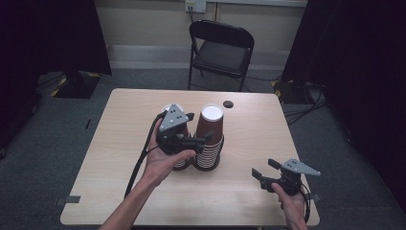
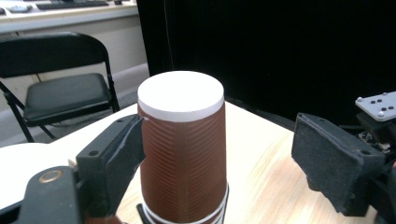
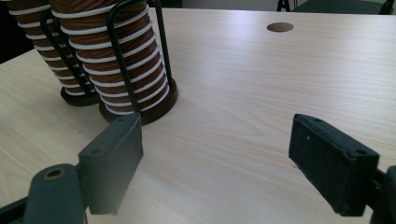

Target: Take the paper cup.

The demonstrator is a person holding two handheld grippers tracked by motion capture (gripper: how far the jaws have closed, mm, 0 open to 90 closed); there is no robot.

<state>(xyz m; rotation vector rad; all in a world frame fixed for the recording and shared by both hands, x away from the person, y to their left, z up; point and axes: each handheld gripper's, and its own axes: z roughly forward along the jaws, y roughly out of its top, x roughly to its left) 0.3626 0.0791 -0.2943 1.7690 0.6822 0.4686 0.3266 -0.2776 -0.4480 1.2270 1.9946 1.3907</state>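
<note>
- Pale wood-grain surface (image 1: 239,191) stands on grey floor, with a black folding chair (image 1: 221,48) beyond its far edge and dark curtains on both sides.
- Two stacks of upside-down brown paper cups sit side by side near the middle of the surface, each in a black wire holder; the right stack (image 1: 209,136) has its white cup bottom in plain sight on top.
- Left tool (image 1: 191,139) is held level against the stacks, jaws partly spread. In the left gripper view the top cup (image 2: 182,149) stands between them: one jaw lies right against its ribbed side, the other stands well clear, so the cup is not clamped.
- Left hand (image 1: 165,160) cups the tool from below, forearm coming in from the near edge.
- Right tool (image 1: 264,170) rests low near the right front corner, jaws wide, nothing between them but bare wood.
- Right hand (image 1: 289,201) grips it from behind.
</note>
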